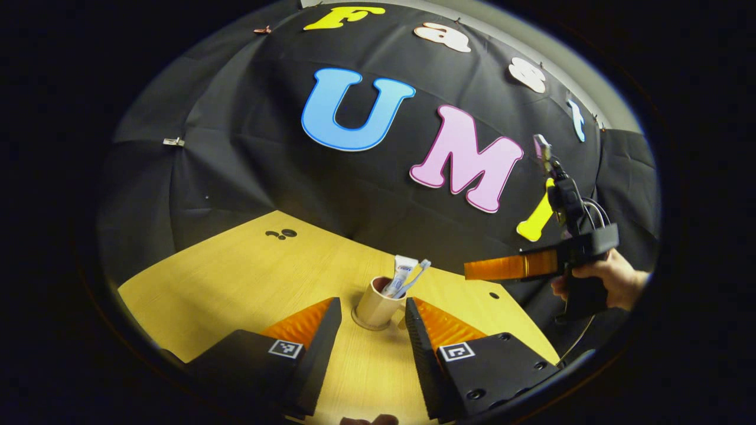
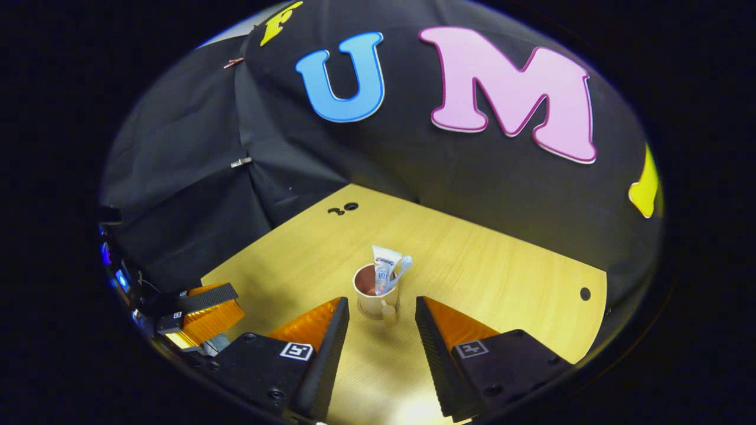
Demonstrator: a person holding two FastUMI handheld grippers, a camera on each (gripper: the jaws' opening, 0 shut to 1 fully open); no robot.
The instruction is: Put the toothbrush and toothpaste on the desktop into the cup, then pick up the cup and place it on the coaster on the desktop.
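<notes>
A beige cup (image 1: 373, 308) stands upright on the wooden table (image 1: 236, 283), holding a white toothpaste tube (image 1: 404, 271) and a pale toothbrush (image 1: 420, 270). A thin pale rim shows around the cup's base; I cannot tell whether that is the coaster. My left gripper (image 1: 372, 307) is open, its fingers on either side of the cup and a little short of it, not touching. In the right gripper view the cup (image 2: 373, 300), toothpaste tube (image 2: 384, 265) and toothbrush (image 2: 403, 267) sit just beyond my open right gripper (image 2: 381, 304), handle towards me.
A hand (image 1: 611, 277) holds the right gripper (image 1: 511, 267) above the table's right edge. The left gripper (image 2: 204, 310) shows at the table's left side. Small holes (image 2: 345, 208) mark the far table corner, and one hole (image 2: 585, 293) lies near the right edge.
</notes>
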